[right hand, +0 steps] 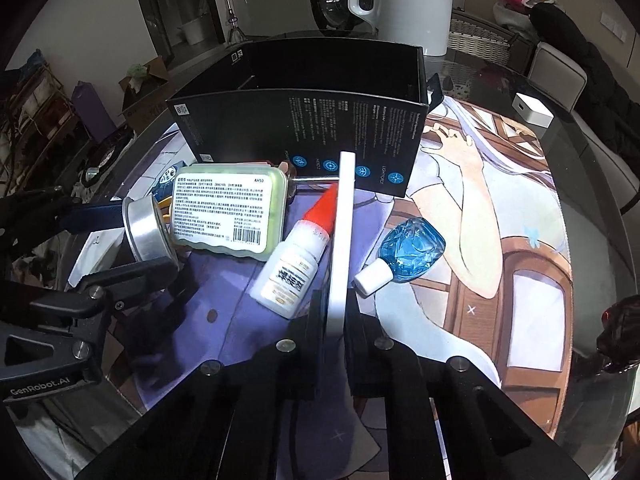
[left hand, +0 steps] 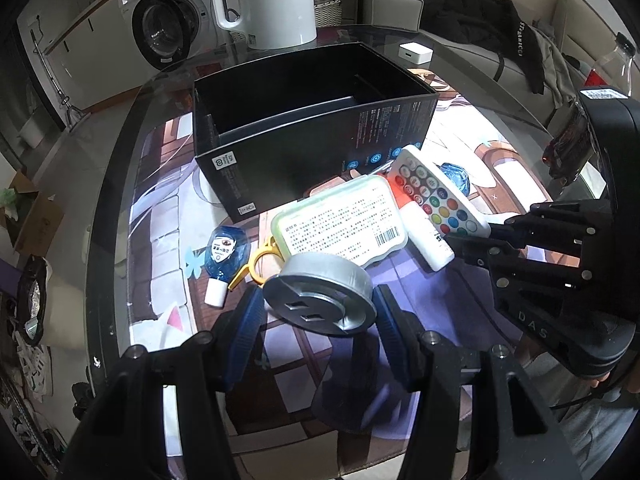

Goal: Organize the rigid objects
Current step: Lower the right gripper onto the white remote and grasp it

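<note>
My left gripper (left hand: 320, 304) pinches the silver round tin (left hand: 320, 300) at 9 o'clock of the green case (right hand: 228, 208). At 12 o'clock stands the open black box (right hand: 296, 120). My right gripper (right hand: 336, 316) is clamped on the white remote (right hand: 342, 236), held edge-up.

Black box (right hand: 304, 128) stands open-topped; white kettle (right hand: 412, 4) crowds behind it.

Both wrist cameras look steeply down, close over the table's picture mat (right hand: 500, 240): the left from its near-left, the right from its near-right. Both see the black box (left hand: 312, 120) and white kettle (left hand: 276, 0) beyond.
</note>
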